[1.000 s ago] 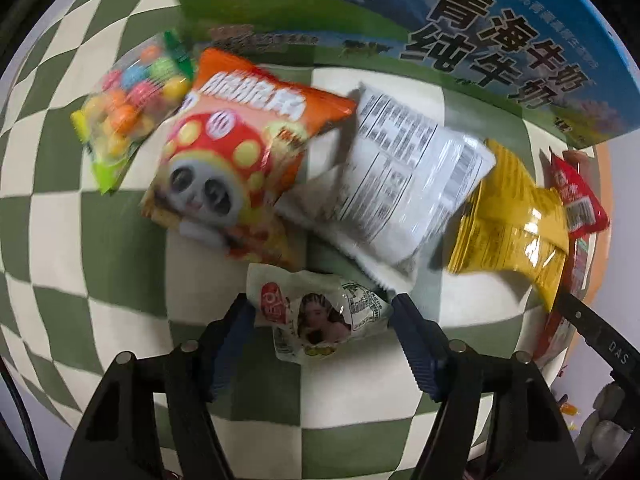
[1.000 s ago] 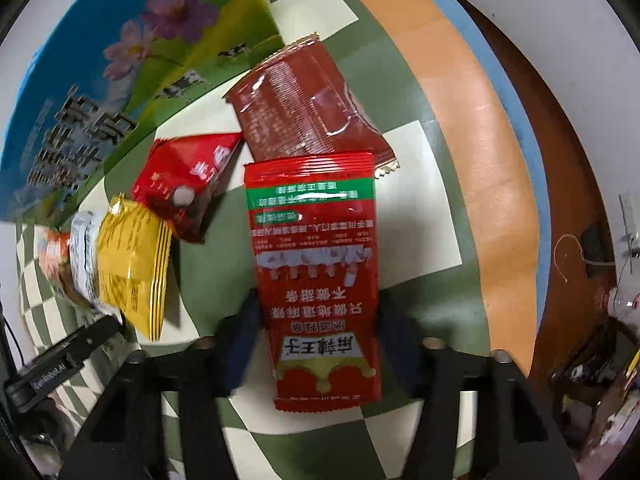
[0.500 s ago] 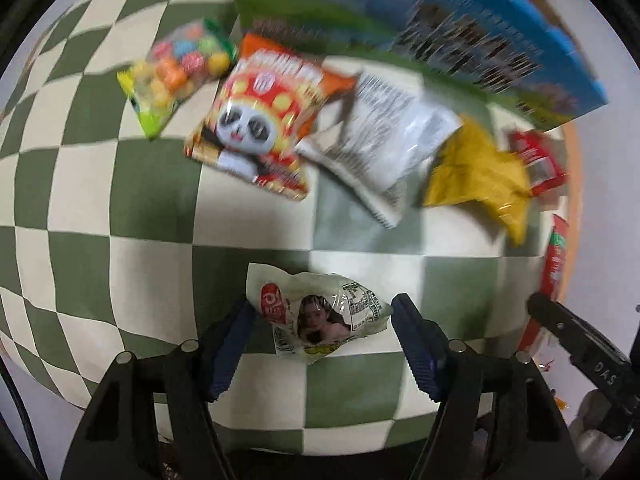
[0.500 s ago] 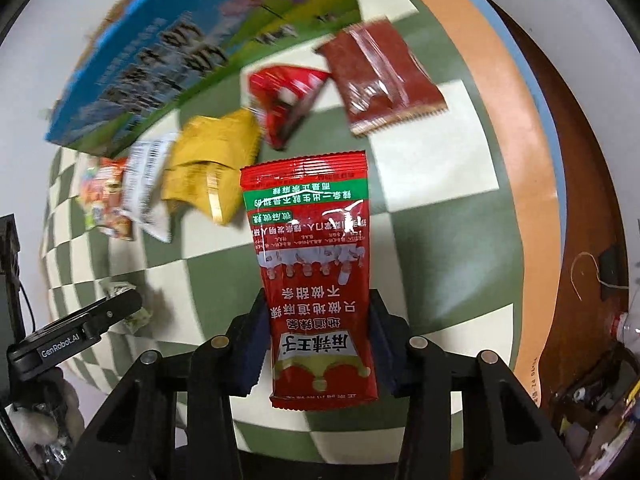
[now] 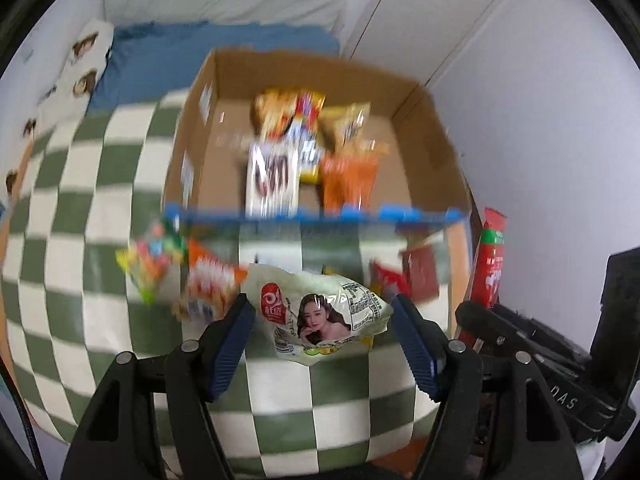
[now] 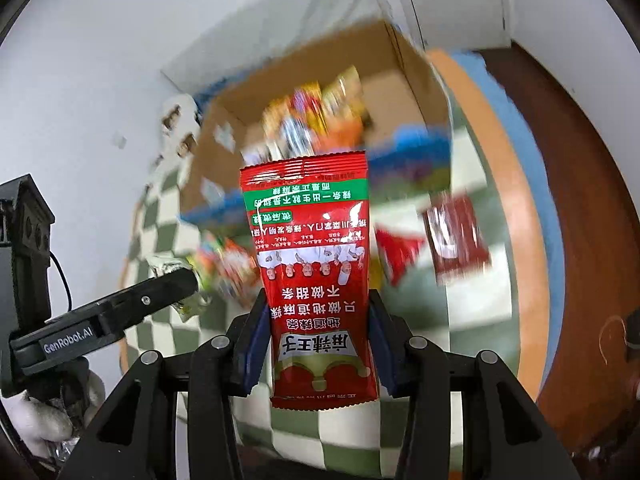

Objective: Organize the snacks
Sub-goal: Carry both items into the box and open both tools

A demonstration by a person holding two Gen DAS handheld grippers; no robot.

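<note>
My left gripper (image 5: 322,316) is shut on a pale green snack packet with a woman's face (image 5: 320,314), held above the checkered table. My right gripper (image 6: 318,328) is shut on a tall red spicy-strip packet (image 6: 310,264), held upright; that packet also shows at the right of the left wrist view (image 5: 490,256). An open cardboard box (image 5: 192,128) with several snacks inside stands beyond both grippers, its blue front rim (image 5: 312,214) facing me. The box also shows in the right wrist view (image 6: 360,60). The left gripper shows in the right wrist view (image 6: 160,292).
Loose snacks lie on the green-and-white checkered cloth (image 5: 60,208) in front of the box: a colourful candy bag (image 5: 150,262), an orange bag (image 5: 208,280), red packets (image 6: 456,232). A blue bed (image 5: 168,52) and white wall lie behind.
Both grippers have risen and tilted up with their packets. The view went from looking down on the table snacks to looking over the box's open top.
</note>
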